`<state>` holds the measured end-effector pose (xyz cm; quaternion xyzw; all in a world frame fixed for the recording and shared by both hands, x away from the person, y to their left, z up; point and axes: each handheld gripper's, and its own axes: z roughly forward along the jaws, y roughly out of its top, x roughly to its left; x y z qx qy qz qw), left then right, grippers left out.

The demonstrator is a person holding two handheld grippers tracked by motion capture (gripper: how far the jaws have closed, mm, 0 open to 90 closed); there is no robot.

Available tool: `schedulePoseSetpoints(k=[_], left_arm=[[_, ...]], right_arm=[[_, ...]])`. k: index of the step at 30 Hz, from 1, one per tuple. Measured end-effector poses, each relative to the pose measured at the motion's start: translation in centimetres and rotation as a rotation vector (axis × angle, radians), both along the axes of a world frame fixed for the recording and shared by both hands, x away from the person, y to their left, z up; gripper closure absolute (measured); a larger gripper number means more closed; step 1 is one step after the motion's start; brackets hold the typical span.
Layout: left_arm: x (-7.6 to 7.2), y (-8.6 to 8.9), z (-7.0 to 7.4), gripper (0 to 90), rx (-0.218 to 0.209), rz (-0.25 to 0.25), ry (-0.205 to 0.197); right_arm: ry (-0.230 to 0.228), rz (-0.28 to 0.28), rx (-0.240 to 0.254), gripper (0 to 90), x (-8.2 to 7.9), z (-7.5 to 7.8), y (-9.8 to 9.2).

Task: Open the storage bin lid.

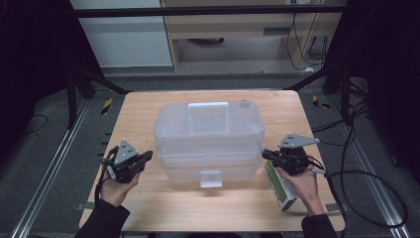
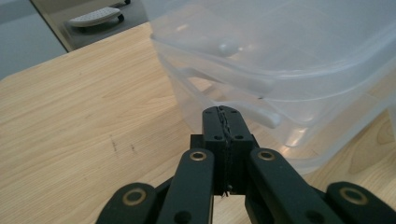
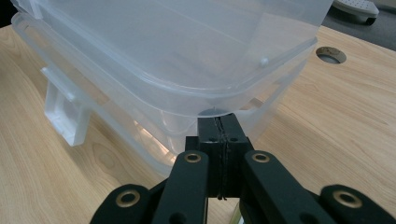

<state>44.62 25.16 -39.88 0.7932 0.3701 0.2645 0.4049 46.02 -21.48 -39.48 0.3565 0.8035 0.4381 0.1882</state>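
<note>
A wooden counter [image 1: 148, 111] carries a large translucent plastic storage box [image 1: 209, 144] at its middle, lid on, a moulded handle [image 1: 208, 115] lying flat on top and a latch [image 1: 211, 178] on the near wall. The box is judged light and apparently empty, with thin walls that would flex and smooth sides that would slip; the projecting rim under the lid, at the left and right ends, looks the firmest hold. A green-and-white carton [image 1: 279, 186] lies near the right edge. The left gripper [image 1: 141, 159] is held just beside the box's left end, jaws clenched on nothing. The right gripper [image 1: 267, 154] is held against the right end, jaws likewise clenched on nothing.
</note>
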Motion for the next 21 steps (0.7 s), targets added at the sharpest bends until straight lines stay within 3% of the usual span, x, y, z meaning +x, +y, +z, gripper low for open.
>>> schedulePoseSetpoints(k=[4,16,21], left_arm=[[-0.2,-0.7,0.0,89.3,0.01,-0.026,-0.004],[-0.3,-1.2,0.4,89.4,-0.016,-0.026,-0.03],[-0.2,-1.3,0.8,89.3,-0.03,-0.02,-0.046]], right_arm=[[-0.001,-0.001,0.0,90.0,0.0,0.0,0.0],[-0.013,-0.015,0.017,90.0,0.0,0.2,0.0],[-0.049,-0.04,0.043,90.0,0.2,0.5,-0.1]])
